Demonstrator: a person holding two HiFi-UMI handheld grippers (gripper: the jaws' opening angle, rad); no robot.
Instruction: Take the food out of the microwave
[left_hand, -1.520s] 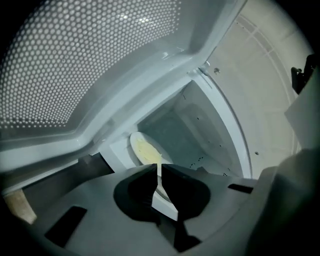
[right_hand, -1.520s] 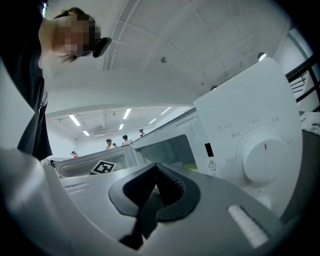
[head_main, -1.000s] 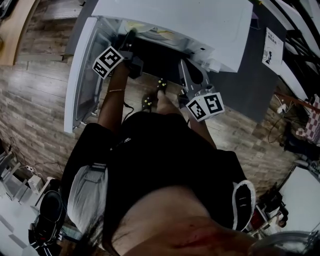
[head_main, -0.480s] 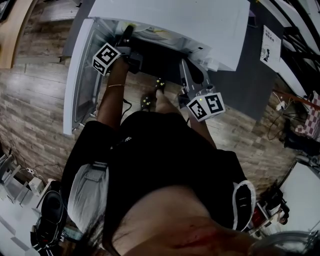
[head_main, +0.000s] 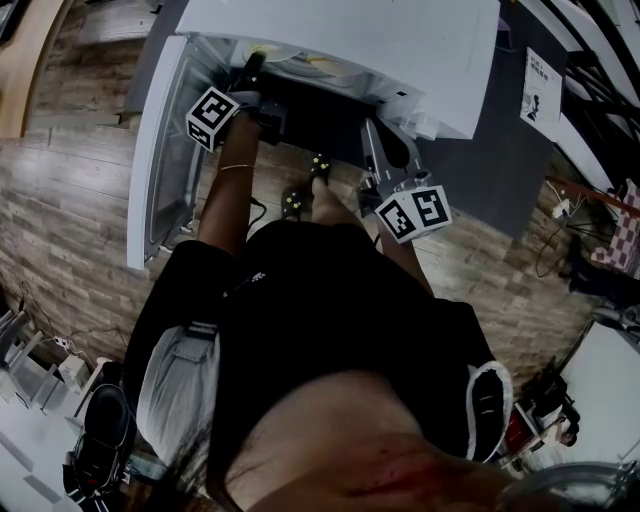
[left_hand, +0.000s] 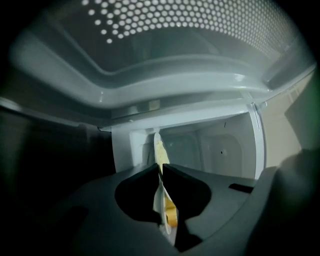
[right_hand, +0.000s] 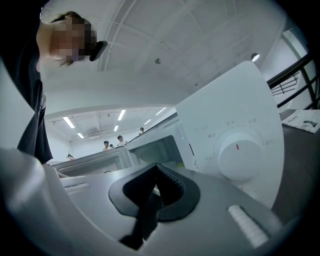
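Note:
My left gripper reaches into the open white microwave. Its jaws have just been closing and now pinch the rim of a thin white plate, seen edge-on. Yellow food lies on that plate. From the head view, the left gripper is at the cavity's mouth beside the plate. My right gripper is shut with nothing in it. It hovers outside, in front of the control panel, and appears in the head view as the right gripper.
The microwave door hangs open at the left, with its perforated window close over my left gripper. A round dial sits on the panel by my right gripper. Wooden floor lies below, and people stand in the far background.
The left gripper's marker cube has edged slightly toward the microwave and tilted a little. The right gripper has stayed where it was.

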